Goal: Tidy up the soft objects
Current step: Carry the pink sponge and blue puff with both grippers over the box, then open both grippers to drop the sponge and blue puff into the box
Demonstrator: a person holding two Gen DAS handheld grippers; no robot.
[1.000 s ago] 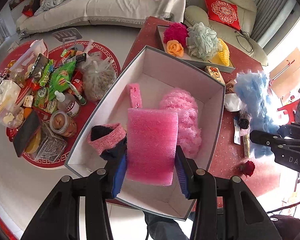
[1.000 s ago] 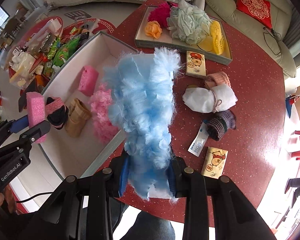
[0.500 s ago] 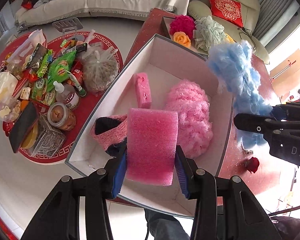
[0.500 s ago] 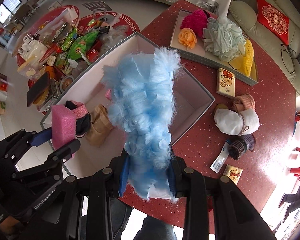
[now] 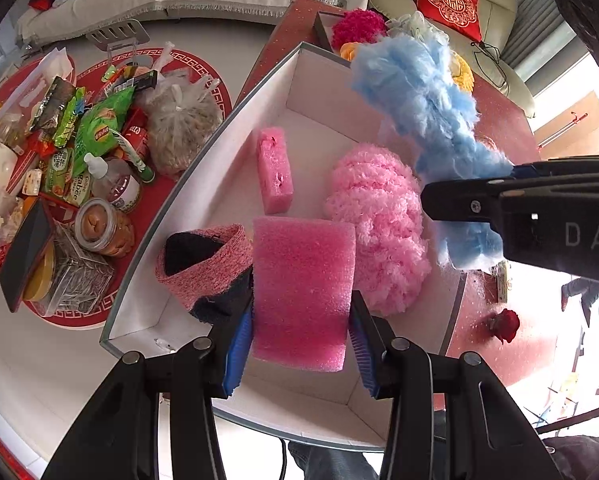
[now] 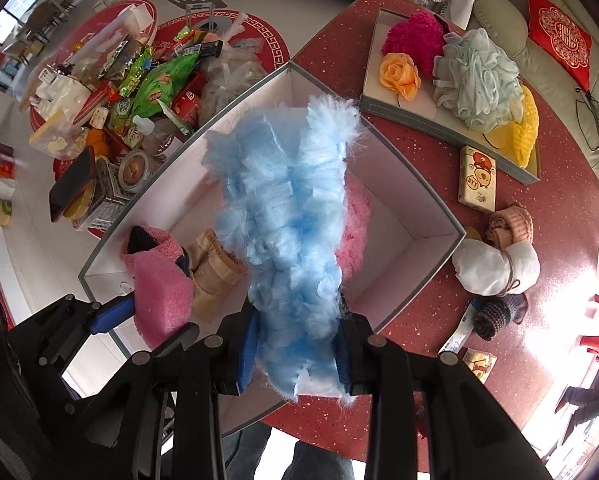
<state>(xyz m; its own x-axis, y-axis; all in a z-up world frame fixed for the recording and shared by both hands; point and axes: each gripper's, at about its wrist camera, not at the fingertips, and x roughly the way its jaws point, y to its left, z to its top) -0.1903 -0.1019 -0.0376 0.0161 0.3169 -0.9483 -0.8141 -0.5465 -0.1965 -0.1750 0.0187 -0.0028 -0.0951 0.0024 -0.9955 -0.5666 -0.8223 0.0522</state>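
Socks [image 5: 207, 264] and pink fluff [image 5: 375, 224] crowd box [image 5: 171, 208] beneath both loaded claws.

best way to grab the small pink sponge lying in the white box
Grip the small pink sponge across its two long sides, coming straight down from above. It lies flat on the white box floor, narrow enough to span, with bare floor on both sides.

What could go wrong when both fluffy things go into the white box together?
1. The right gripper and left gripper are close together over the white box; they might bump.
2. The blue fluffy duster is long and the pink fluffy ball already fills that side, so its end could hang over the rim.
3. The pink foam sponge may land on the pink sock, making a wobbly pile.
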